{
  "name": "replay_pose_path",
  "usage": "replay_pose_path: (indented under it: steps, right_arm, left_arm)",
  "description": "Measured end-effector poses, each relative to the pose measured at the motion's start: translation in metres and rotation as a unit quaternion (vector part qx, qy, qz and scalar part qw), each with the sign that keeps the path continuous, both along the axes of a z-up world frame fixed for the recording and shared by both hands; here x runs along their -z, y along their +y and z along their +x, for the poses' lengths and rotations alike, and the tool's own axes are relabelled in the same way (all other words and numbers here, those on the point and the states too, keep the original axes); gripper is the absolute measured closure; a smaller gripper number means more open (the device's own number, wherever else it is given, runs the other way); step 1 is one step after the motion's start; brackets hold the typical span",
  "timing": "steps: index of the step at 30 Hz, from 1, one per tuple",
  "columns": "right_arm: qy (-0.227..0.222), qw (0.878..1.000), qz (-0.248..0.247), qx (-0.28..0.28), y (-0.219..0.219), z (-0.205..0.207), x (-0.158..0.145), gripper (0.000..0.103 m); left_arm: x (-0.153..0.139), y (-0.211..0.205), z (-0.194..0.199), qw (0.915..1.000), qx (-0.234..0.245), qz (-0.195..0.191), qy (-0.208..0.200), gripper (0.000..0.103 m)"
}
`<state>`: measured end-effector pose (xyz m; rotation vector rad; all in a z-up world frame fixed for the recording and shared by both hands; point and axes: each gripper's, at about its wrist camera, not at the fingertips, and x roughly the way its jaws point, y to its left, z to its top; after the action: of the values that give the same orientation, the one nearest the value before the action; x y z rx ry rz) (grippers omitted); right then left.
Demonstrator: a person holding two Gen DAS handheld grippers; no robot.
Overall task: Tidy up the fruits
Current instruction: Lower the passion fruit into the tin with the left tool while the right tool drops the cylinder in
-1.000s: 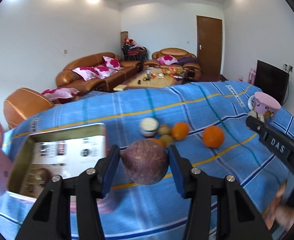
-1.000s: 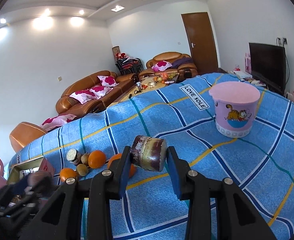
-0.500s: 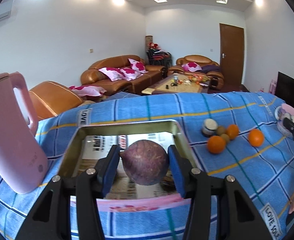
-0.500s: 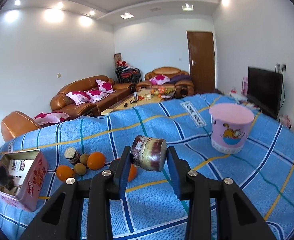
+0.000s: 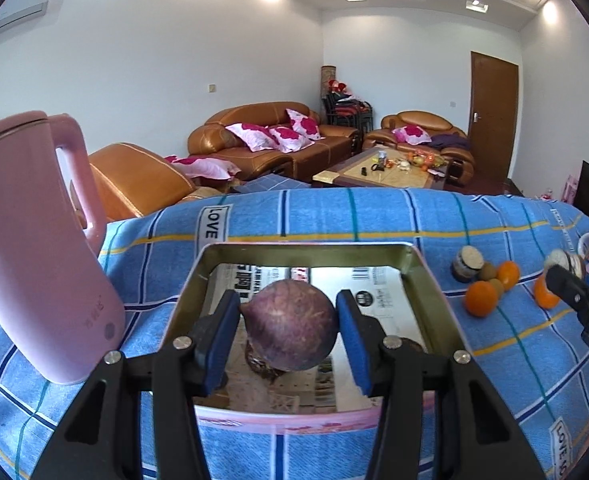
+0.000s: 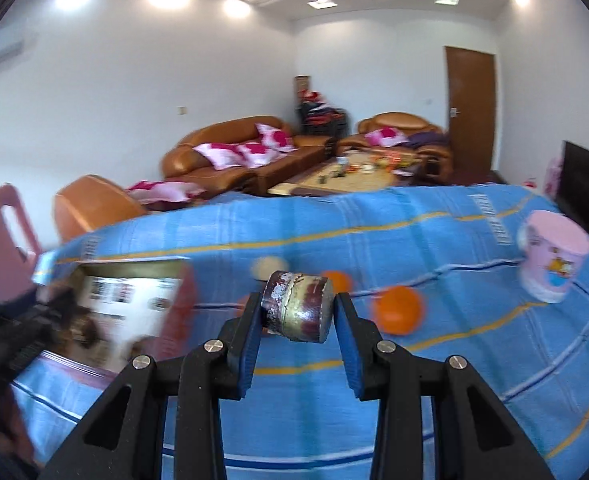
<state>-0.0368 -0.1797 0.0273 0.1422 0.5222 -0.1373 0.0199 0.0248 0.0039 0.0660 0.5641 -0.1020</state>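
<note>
The left tool (image 5: 288, 330) grips a round purple fruit (image 5: 292, 326) between its blue pads, holding it over the open metal tin (image 5: 430, 280) lined with printed paper; another dark fruit (image 5: 260, 362) lies in the tin just beneath. A pink kettle (image 5: 34, 264) stands to the tin's left. The right tool (image 6: 296, 320) is clamped on a short brown-and-maroon cylindrical piece (image 6: 298, 306), above the blue striped tabletop (image 6: 334, 400). Oranges (image 5: 481, 298) sit right of the tin, and a pink cup (image 6: 552, 256) stands far right.
</note>
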Motion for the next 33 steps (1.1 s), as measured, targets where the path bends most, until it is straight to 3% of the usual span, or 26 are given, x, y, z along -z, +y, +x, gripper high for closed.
replay_pose_path:
  steps: [6,12,19,24,33]
  right_arm:
    - [-0.006,0.999,0.02,-0.043,0.05,0.028,-0.002,0.065]
    - [-0.003,0.998,0.02,-0.067,0.073,0.043,0.02,0.065]
    - [0.023,0.994,0.033,-0.102,0.077,0.049,0.029,0.065]
    - [0.031,0.992,0.046,-0.116,0.08,0.051,0.032,0.065]
    - [0.043,0.986,0.089,-0.135,0.074,0.054,0.037,0.065]
  left_arm:
    - [0.007,0.014,0.012,0.9995,-0.027,-0.005,0.019,0.052]
    - [0.014,0.017,0.019,0.9989,-0.038,0.004,0.029,0.052]
    - [0.016,0.013,0.018,0.9989,-0.036,0.024,0.018,0.052]
    - [0.015,0.016,0.017,0.9995,-0.025,0.007,0.017,0.052]
    - [0.014,0.015,0.016,0.9995,-0.026,0.008,0.018,0.052]
